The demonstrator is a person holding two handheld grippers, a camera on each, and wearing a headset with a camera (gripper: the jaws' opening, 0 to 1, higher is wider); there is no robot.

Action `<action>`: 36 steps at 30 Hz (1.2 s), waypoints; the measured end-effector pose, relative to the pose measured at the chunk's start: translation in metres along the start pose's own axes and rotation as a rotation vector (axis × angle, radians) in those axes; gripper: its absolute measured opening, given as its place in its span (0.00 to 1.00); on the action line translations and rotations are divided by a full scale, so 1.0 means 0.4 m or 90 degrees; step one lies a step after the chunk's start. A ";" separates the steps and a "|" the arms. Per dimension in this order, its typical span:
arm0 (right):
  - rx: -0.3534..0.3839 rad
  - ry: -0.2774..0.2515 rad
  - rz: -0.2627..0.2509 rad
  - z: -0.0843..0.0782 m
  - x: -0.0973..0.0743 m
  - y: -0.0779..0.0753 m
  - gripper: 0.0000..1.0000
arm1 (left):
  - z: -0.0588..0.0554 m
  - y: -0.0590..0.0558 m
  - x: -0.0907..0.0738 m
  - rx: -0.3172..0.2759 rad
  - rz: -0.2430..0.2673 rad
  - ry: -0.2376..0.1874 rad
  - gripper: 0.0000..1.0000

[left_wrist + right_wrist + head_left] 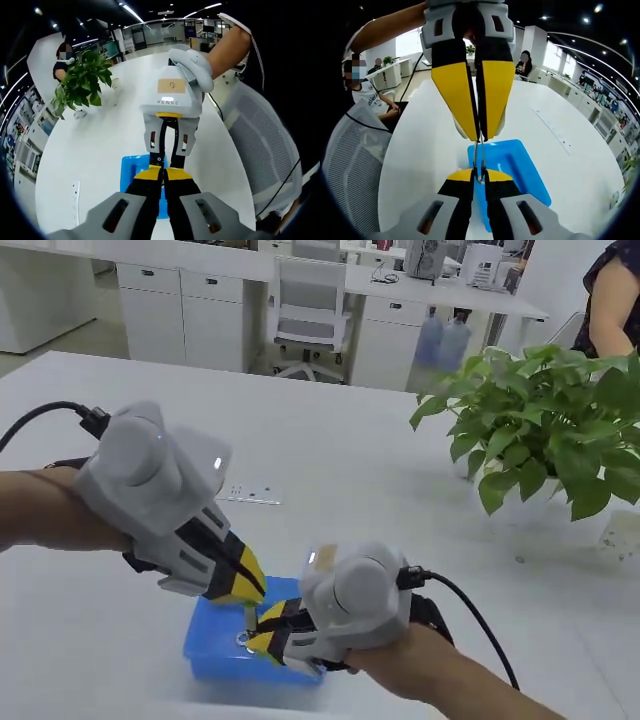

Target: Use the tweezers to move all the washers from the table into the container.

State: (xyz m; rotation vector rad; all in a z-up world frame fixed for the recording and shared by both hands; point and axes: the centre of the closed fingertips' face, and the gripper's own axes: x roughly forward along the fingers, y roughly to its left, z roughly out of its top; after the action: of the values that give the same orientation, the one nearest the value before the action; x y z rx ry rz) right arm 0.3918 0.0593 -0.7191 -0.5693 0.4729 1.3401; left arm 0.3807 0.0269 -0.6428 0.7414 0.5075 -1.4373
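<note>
Pinching tweezers (479,157) over container (525,170) with left gripper (481,136) and right gripper (480,176) fingers, seemingly; I am risking opposing pulls twisting them free.

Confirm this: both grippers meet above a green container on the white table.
Wrong on colour: the head view shows the container is blue. The left gripper and right gripper do meet above it on the white table, tweezers between them.
</note>
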 end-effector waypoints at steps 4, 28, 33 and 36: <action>0.000 0.000 -0.002 -0.006 0.004 -0.017 0.09 | -0.003 0.016 0.006 0.001 0.004 0.000 0.05; 0.012 0.015 0.015 -0.072 0.066 -0.062 0.10 | -0.069 0.066 0.074 -0.015 0.001 0.011 0.05; 0.013 0.022 0.020 -0.086 0.078 -0.065 0.10 | -0.084 0.071 0.087 -0.020 -0.001 0.012 0.05; 0.012 0.027 0.023 -0.095 0.086 -0.066 0.10 | -0.093 0.073 0.095 -0.022 -0.003 0.014 0.05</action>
State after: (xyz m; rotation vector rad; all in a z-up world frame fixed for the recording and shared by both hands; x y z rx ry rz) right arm 0.4241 0.0583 -0.7669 -0.5770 0.5316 1.3595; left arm 0.4175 0.0267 -0.6908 0.7287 0.5499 -1.4228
